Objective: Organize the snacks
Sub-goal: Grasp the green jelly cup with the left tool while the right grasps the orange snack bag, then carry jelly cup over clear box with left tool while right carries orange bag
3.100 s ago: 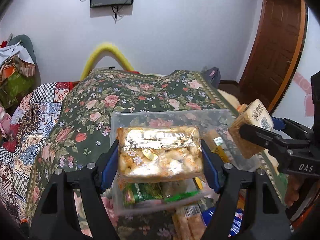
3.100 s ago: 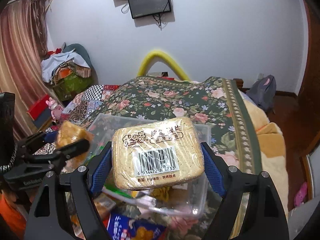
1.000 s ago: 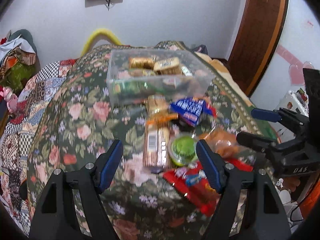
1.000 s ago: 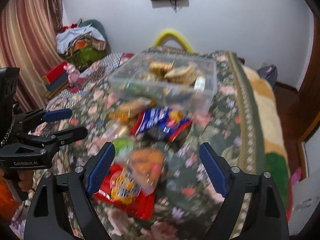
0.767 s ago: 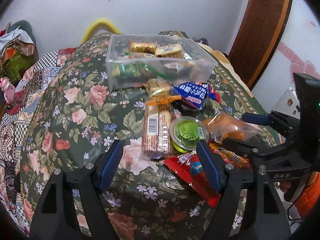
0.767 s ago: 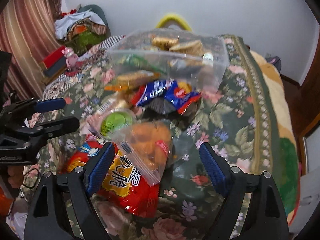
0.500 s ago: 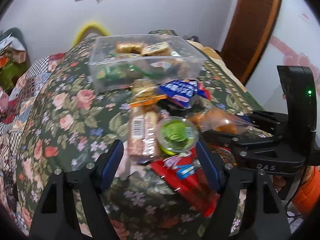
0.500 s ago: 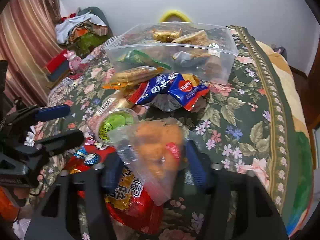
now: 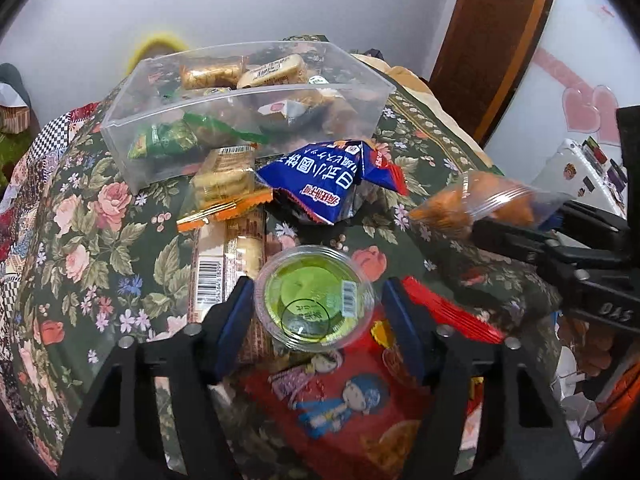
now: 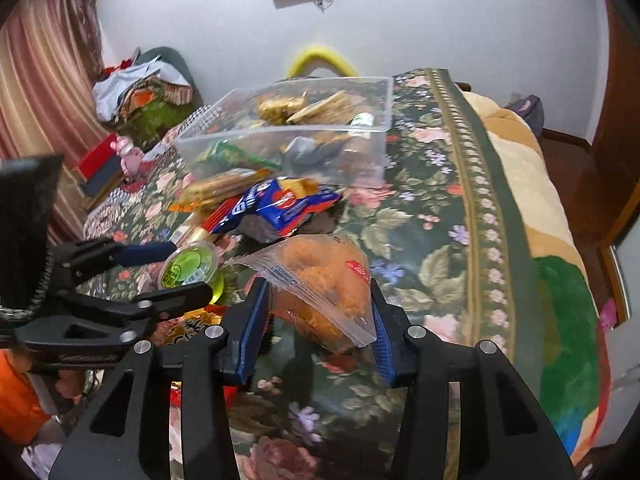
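Clear bag of orange snacks (image 10: 320,284), crinkled, red sticker on its side; right gripper (image 10: 318,322) has just been closing and now clamps it, lifted just above the floral cloth (image 10: 432,240). Green jelly cup (image 9: 314,306) (sealed lid, barcode label) sits on the red packet (image 9: 340,400) between the left gripper (image 9: 316,312) fingers, which have just been closing; contact unclear. Left view alone shows the cup's lid print and the barcoded biscuit bar (image 9: 228,264). Blue packet (image 9: 328,180) and orange-edged biscuit pack (image 9: 224,184) lie before the clear bin (image 9: 168,168), part-filled.
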`<state>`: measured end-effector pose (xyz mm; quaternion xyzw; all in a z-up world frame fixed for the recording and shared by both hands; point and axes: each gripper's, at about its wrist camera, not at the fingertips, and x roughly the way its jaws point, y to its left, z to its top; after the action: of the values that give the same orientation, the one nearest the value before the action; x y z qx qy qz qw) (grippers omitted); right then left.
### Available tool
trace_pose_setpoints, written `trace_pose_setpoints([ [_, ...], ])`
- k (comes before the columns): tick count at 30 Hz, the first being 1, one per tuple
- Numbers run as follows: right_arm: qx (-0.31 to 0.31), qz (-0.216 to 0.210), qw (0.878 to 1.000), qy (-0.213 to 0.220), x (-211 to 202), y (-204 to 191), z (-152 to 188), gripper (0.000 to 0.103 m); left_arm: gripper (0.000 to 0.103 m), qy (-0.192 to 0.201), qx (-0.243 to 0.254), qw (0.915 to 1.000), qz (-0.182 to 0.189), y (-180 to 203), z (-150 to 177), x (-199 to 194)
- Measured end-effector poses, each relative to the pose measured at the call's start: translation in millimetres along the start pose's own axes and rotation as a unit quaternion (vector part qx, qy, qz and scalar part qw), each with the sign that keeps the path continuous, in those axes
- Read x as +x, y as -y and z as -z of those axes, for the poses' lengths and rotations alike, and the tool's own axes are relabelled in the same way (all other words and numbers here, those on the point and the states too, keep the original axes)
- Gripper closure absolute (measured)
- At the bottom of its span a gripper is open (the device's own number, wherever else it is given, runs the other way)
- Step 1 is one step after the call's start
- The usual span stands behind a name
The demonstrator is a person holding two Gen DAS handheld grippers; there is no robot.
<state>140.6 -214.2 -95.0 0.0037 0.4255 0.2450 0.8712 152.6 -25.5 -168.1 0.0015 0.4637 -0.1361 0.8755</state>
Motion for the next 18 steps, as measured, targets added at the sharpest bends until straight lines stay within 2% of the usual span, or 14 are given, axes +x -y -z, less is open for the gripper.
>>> trace_pose_setpoints([
  [3, 0.006, 0.001, 1.0, 0.005, -3, 4, -1, 0.06, 0.046, -0.012, 0.007, 0.9999, 0.008, 4, -1, 7],
  [10, 0.009, -0.004, 1.0, 0.007, -6, 5, -2, 0.06, 0.047, -0.008, 0.019, 0.9998, -0.002, 8, -1, 10],
  [18, 0.01, -0.003, 1.0, 0.02, -13, 6, -10, 0.06, 0.047, 0.023, -0.001, 0.9997, -0.006, -2, -3, -16],
])
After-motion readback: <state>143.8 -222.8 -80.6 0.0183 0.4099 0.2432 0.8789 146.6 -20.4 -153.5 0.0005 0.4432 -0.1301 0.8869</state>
